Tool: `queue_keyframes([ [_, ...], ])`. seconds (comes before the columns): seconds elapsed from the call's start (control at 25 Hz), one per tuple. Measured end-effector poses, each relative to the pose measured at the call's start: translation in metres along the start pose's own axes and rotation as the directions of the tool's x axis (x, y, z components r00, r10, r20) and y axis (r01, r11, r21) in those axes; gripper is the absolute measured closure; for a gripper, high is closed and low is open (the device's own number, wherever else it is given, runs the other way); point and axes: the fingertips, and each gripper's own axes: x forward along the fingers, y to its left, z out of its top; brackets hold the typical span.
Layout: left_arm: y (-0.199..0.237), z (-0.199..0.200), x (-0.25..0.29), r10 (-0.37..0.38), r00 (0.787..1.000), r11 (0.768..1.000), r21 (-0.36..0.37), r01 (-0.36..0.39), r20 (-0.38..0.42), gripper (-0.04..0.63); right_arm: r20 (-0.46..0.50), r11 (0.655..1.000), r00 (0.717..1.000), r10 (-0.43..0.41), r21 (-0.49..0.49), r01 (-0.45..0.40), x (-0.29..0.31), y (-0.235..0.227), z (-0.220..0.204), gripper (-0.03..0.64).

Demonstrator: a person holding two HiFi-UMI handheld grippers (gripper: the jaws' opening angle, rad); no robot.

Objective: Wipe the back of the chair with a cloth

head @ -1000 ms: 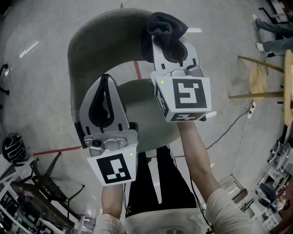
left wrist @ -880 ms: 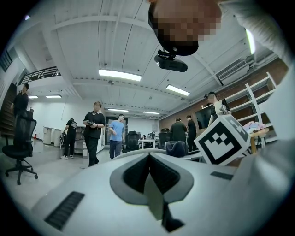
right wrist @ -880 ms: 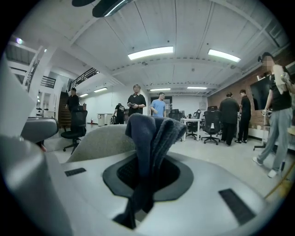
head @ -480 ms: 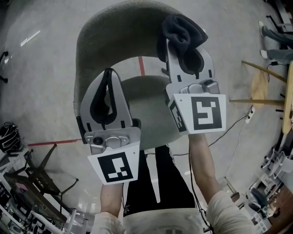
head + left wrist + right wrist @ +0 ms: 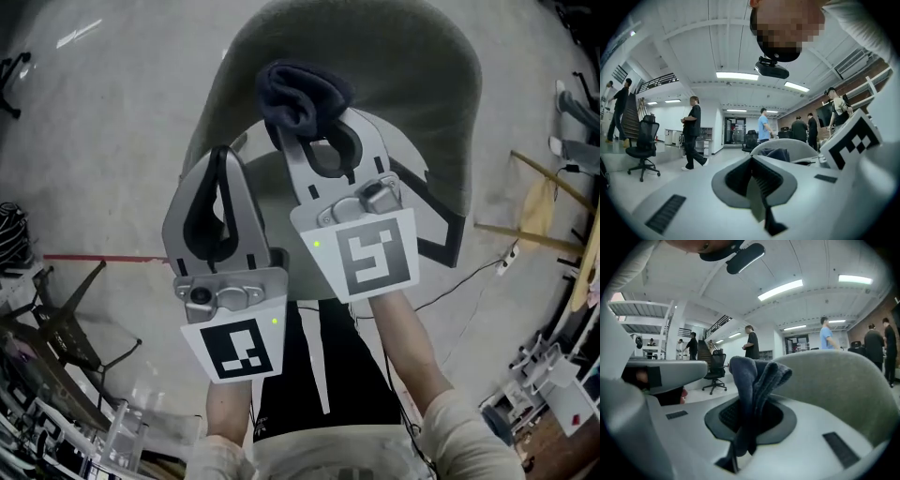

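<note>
Closest to the head camera, the left tool (image 5: 219, 157) is hanging idle, its jaws pressed together on nothing, as its own view (image 5: 751, 160) is showing. Just beside it and a little farther out, the right tool (image 5: 317, 131) is clamping a bunched dark blue cloth (image 5: 302, 92); the right gripper view is showing the fabric pinched between the jaws (image 5: 743, 420) and rising in two soft folds (image 5: 753, 377).

Beyond the cloth, the grey-green upholstered shell chair (image 5: 417, 89) is presenting its curved back (image 5: 841, 390), and the cloth is sitting against or just off its inner face; contact cannot be told. A second ago the cloth was at the right end of the back's rim; now it is lying left of the middle. That shift is reading as a wiping stroke in progress across the back, with much of the padding on the right side probably needing another pass.

No container is taking part.
</note>
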Motion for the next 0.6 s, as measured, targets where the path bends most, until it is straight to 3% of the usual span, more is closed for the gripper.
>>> queue_keyframes([
  [0.24,0.036,-0.018,-0.018,0.081,0.996,0.997,-0.014,-0.082,-0.043,0.58,-0.037,0.989,0.989,0.146,-0.033,-0.147,0.034,0.06,-0.014,0.563],
  [0.6,0.059,-0.025,-0.02,0.116,0.992,0.993,-0.012,-0.117,-0.056,0.58,-0.065,0.989,0.99,0.122,-0.078,-0.127,0.056,0.062,-0.02,0.563],
])
